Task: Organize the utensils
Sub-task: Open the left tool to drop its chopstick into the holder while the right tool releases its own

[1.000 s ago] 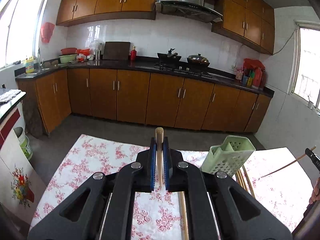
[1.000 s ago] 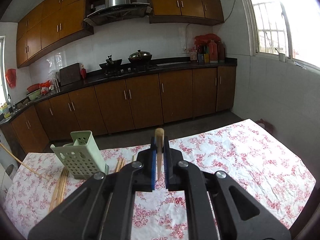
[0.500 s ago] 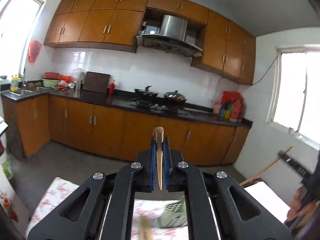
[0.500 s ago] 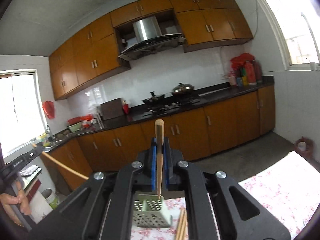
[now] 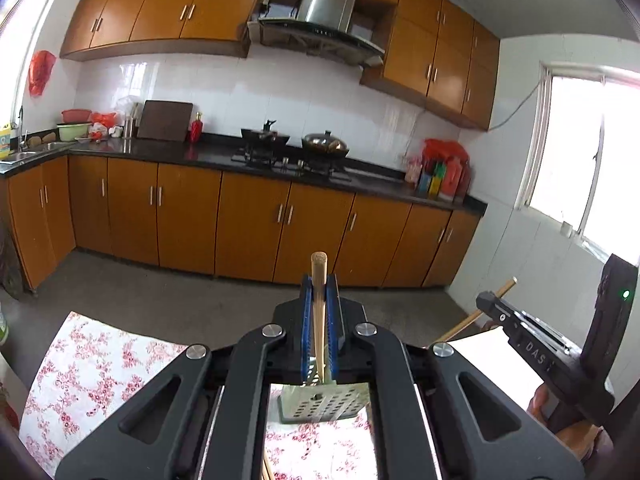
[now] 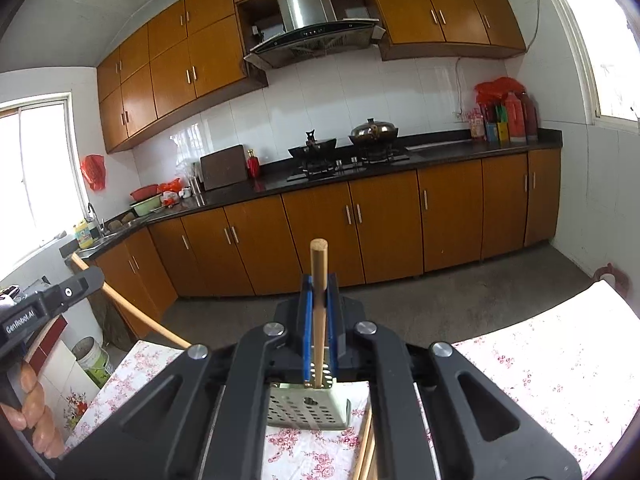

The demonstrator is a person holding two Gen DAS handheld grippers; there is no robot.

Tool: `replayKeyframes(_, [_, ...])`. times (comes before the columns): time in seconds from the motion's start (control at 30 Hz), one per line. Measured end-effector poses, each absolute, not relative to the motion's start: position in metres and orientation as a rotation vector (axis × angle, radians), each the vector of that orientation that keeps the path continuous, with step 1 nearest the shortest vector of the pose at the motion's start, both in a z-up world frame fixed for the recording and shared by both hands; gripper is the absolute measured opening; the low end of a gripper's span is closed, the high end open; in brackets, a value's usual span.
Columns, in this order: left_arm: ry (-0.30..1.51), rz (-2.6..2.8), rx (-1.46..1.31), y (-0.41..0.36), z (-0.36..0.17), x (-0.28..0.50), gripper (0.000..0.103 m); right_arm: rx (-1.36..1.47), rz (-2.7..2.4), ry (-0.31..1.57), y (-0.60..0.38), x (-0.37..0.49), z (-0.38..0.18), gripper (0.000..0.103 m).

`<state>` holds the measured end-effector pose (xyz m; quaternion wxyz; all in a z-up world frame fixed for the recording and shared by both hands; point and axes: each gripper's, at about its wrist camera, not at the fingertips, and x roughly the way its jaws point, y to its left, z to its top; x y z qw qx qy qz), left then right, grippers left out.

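Both claws are clamped on a chopstick each: left claw [image 5: 319, 322] holds its stick [image 5: 319, 300] upright, right claw [image 6: 319, 320] does the same with its stick [image 6: 318, 304]. Table [image 6: 540, 364] sits below, holder [image 6: 308, 406] at 6 o'clock under the jaws. Probably best to line each tip over a slot, lower straight, then let go. Loose sticks [image 6: 366, 452] wait at 5 o'clock.

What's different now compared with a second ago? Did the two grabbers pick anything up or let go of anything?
Both grippers rose and swung in over the green holder, which a second ago stood off to one side of each. Now the left gripper and the right gripper each hold their chopstick tip at its top opening. Nothing was picked up or released: the left chopstick and the right chopstick stay clamped. The loose chopsticks still lie on the floral cloth.
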<state>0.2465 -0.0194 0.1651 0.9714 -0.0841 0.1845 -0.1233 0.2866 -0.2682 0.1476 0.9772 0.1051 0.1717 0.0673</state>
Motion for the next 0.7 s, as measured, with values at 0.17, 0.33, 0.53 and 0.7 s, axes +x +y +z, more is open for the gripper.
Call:
replayKeyframes(0.17, [0.415, -0.236, -0.135, -0.029, 0.148, 0.254, 0.007, 0.208, 0.122, 0.373, -0.265, 0.292, 0.134, 0.01])
replayKeyframes(0.33, [0.438, -0.224, -0.141, -0.023, 0.141, 0.253, 0.008, 0.221, 0.1, 0.36, -0.275, 0.283, 0.13, 0.024])
replayKeyframes(0.53, [0.402, -0.195, -0.192, 0.0, 0.147, 0.239, 0.024, 0.281, 0.045, 0.342, -0.304, 0.257, 0.123, 0.029])
replayKeyframes(0.7, [0.385, -0.159, -0.236, 0.03, 0.143, 0.22, 0.029, 0.313, -0.034, 0.441, -0.327, 0.242, 0.084, 0.031])
